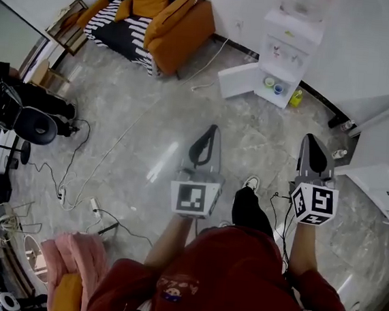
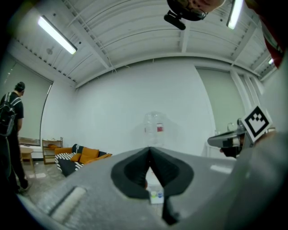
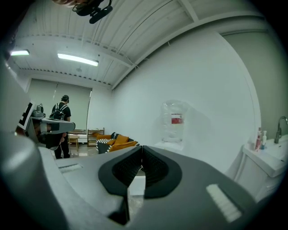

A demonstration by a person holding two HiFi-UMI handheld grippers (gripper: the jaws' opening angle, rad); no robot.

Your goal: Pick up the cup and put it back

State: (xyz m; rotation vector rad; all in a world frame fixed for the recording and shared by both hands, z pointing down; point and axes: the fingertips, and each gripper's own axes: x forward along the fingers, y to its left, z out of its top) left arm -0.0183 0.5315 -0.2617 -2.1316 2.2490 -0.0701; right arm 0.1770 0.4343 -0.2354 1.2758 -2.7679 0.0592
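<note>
Ahead of the person, against the white wall, stands a white water dispenser with a clear bottle on its top. Its lower door is swung open to the left. Inside this open lower compartment two small cups sit side by side: a green cup and, touching it or just beside it on the right, a blue cup. Both are upright with the open mouth up, and they are too small to tell more of their shape. On the floor just to the right of the compartment is a yellow-green thing; what it is I cannot tell.

Both grippers are held out level in front of the person, well apart from the dispenser and from the cups. The left gripper has its jaws pressed together and nothing is between them. In the left gripper view, the two cups appear as tiny colour spots low in the gap under the closed tips. The right gripper is also clenched, with its dark pads meeting at the tip, and it is empty.

At the far left an orange sofa with striped cushions stands on the grey marble floor, and thin cables run across it.
</note>
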